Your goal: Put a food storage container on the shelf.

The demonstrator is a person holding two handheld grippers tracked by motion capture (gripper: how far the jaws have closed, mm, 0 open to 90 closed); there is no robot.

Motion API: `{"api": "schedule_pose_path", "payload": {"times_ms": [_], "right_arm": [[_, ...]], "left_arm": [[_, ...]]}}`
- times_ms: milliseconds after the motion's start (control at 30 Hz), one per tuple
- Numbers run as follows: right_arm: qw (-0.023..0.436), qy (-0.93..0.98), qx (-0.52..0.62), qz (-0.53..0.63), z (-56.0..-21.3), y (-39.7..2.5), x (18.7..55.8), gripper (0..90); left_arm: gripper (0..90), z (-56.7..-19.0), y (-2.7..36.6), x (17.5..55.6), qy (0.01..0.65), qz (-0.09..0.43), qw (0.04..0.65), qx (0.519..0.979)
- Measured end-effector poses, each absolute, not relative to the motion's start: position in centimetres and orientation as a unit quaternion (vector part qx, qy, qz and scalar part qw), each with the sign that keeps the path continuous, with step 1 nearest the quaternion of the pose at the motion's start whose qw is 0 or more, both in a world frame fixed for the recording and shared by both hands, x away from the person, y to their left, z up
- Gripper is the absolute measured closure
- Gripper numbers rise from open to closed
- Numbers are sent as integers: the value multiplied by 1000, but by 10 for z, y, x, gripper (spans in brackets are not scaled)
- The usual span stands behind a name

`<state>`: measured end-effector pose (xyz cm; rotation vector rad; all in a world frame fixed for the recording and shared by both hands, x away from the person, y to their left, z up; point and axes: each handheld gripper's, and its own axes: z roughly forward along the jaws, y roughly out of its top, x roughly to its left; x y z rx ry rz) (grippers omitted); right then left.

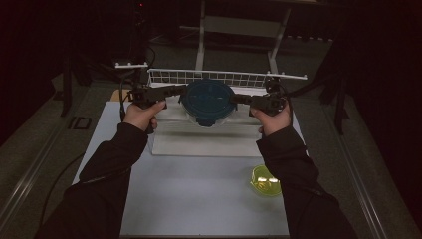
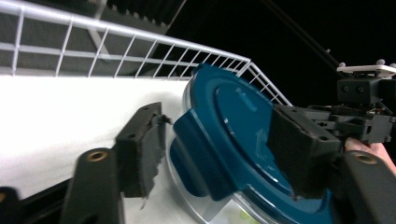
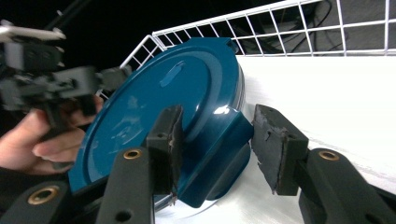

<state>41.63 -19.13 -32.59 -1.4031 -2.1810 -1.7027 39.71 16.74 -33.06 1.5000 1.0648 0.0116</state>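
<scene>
Jaws of two grippers, left gripper [image 1: 180,92] and right gripper [image 1: 238,98], flank one blue-lidded container [image 1: 207,102].

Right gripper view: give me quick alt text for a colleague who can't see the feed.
The right gripper has its two black fingers open on either side of a side latch flap of the round blue lid on a clear container. The container sits on a white surface beside a white wire rack. The person's other hand holds the left gripper at the lid's far edge.
</scene>
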Motion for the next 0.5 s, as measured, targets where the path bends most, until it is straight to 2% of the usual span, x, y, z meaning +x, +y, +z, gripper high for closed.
{"api": "schedule_pose_path", "payload": {"times_ms": [300,433,500], "right_arm": [[-13,-701,-449,-554,-317,-197,409,503],[-16,-699,-439,-565,-311,-200,400,504],[-15,-699,-429,-571,-309,-200,393,512]], "left_arm": [[156,-332,170,374,430,32,616,659],[121,-336,168,359,411,52,607,678],[49,-338,167,350,400,59,603,688]]}}
